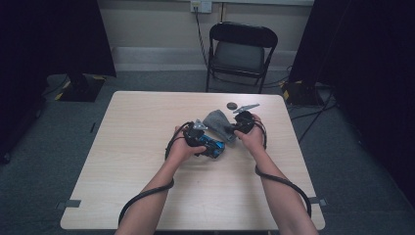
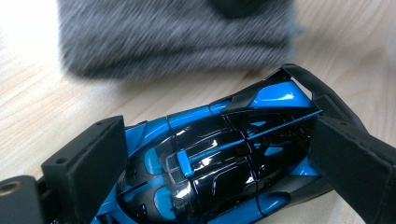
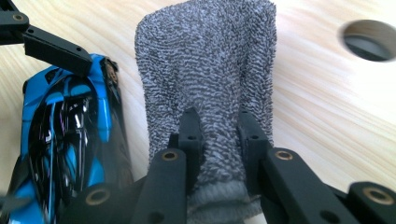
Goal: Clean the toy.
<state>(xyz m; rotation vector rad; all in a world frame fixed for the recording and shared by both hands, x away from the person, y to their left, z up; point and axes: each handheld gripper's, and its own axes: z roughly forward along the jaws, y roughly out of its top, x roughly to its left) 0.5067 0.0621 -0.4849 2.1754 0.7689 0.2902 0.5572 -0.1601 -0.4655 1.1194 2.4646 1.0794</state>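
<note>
Left gripper (image 2: 205, 163) clamps the blue toy car (image 2: 210, 158) at frame centre, steadying it. Right gripper (image 3: 217, 135) is pinched on the grey cloth (image 3: 210, 60) beside it, likely for wiping the car

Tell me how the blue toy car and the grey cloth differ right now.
The toy car is glossy, hard, blue and black; the grey cloth is soft, matt and fuzzy. The car sits between the left gripper jaws; the cloth is pinched by the right gripper. Both rest on the wooden table, side by side.
</note>
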